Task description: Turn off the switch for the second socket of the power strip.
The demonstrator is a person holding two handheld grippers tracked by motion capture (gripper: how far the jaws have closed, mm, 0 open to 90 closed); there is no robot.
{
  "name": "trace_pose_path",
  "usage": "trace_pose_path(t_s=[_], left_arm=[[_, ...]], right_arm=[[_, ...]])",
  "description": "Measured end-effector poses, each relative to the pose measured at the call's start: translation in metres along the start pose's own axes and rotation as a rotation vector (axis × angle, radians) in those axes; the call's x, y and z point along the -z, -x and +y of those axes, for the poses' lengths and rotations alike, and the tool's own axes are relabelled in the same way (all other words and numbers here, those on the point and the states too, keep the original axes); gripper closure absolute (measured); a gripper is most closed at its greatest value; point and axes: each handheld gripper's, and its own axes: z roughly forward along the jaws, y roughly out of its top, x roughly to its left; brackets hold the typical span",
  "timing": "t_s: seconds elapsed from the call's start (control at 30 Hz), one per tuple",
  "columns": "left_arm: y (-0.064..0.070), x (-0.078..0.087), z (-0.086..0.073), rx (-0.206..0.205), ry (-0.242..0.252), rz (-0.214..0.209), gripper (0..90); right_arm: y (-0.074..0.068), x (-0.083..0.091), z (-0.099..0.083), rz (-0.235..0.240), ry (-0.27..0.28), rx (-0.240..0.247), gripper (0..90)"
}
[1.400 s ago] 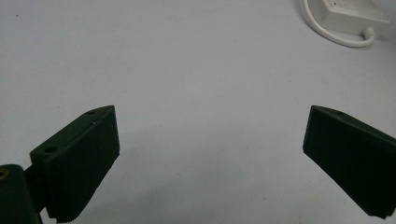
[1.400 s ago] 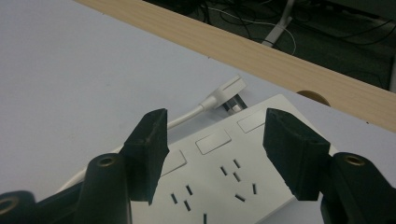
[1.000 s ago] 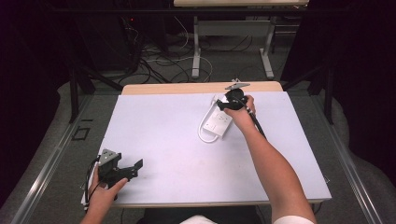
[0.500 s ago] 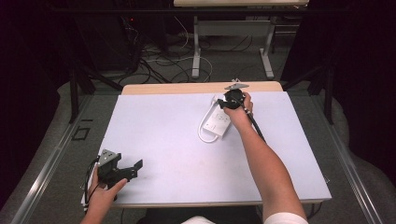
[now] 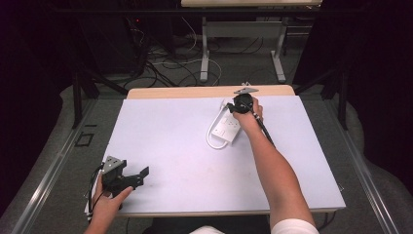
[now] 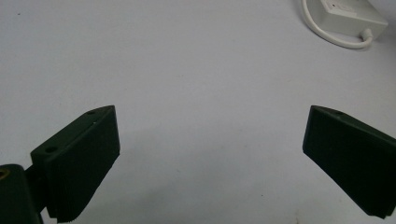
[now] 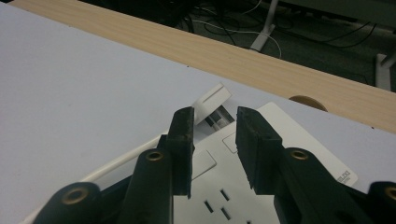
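The right gripper (image 7: 214,140), jaws narrowly parted, is hovering over the white power strip (image 5: 227,128) near the desk's (image 5: 170,141) far edge, seemingly lining up its plug (image 7: 212,102), while the left gripper (image 5: 127,178) is idling wide-spread at the near-left corner.

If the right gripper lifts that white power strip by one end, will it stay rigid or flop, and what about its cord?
The power strip looks like a flat hard plastic block, so it probably stays rigid and won't roll. Its looped white cord is likely floppy and would dangle or drag. The smooth casing may slip between the right gripper jaws.
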Motion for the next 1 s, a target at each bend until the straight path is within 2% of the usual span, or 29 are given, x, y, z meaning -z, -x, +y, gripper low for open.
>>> trace_pose_path(t_s=[0.27,0.73,1.0], left_arm=[[-0.001,0.001,-0.001,-0.002,-0.002,0.004,4.1],[-0.001,0.002,-0.002,0.002,-0.009,0.012,4.4],[-0.001,0.002,-0.003,0.009,-0.009,0.012,4.3]], right_arm=[[0.007,-0.004,-0.003,-0.014,-0.035,-0.014,75.1],[0.005,-0.012,-0.007,-0.007,-0.073,-0.020,89.9],[0.007,-0.013,-0.007,-0.022,-0.100,-0.025,90.0]])
